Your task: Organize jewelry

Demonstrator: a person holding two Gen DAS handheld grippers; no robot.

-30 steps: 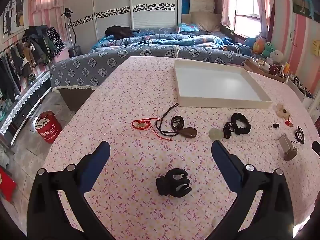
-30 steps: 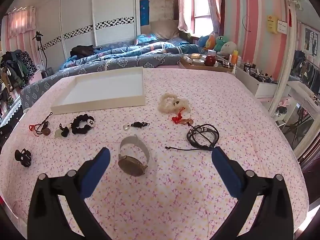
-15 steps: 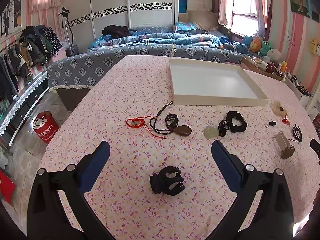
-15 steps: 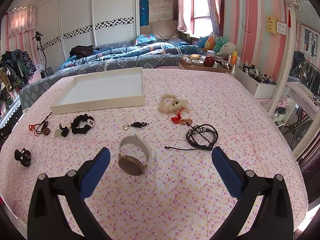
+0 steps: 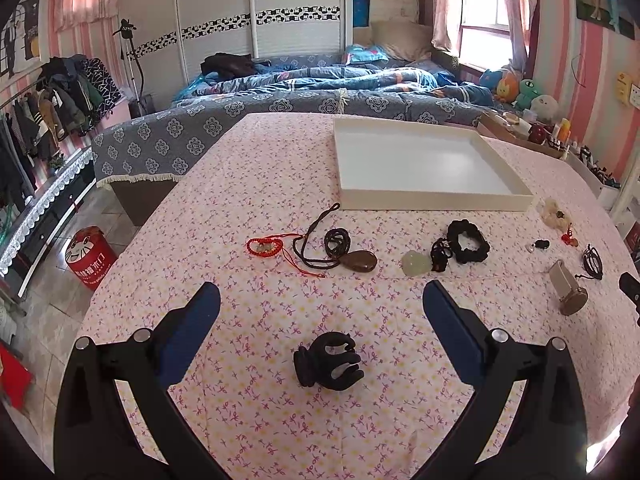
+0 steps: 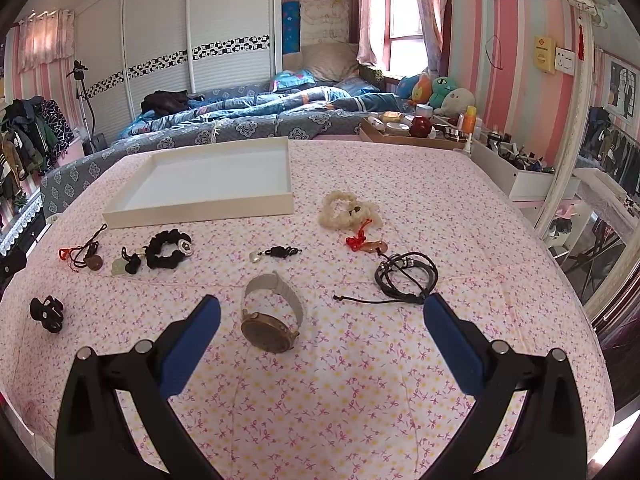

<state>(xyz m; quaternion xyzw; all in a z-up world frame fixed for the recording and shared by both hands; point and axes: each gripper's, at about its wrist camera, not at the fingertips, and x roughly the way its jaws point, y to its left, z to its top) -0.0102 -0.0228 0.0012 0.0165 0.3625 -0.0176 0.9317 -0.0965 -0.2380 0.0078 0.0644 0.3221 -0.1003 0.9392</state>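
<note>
The left gripper (image 5: 320, 300) is hovering over the near edge of the desk (image 5: 260, 184), its jaws standing wide apart and holding nothing. A black claw hair clip (image 5: 329, 361) is lying on the floral cloth between the blue fingers (image 5: 192, 332), touching neither. Beyond it, a red cord bracelet (image 5: 264, 246) and a dark cord necklace with a brown pendant (image 5: 359, 261) are lying side by side, their cords overlapping. Further right, a pale green stone (image 5: 416, 262) on a black cord is sitting just beside a black scrunchie (image 5: 468, 241). The white tray (image 5: 436, 202) is resting past these items, nothing visible inside it.

The right gripper (image 6: 320, 312) is likewise hovering with jaws wide apart and holding nothing. A watch with a beige strap (image 6: 271, 318) is lying between the fingers, nearer the left one, not touched. A coil of black cord bracelets (image 6: 406, 276) is lying near the right finger. Further back, a small black knotted charm (image 6: 280, 253), a red knotted charm (image 6: 366, 242) and a cream beaded piece (image 6: 348, 210) are lying on the cloth; the last two are touching.
</note>
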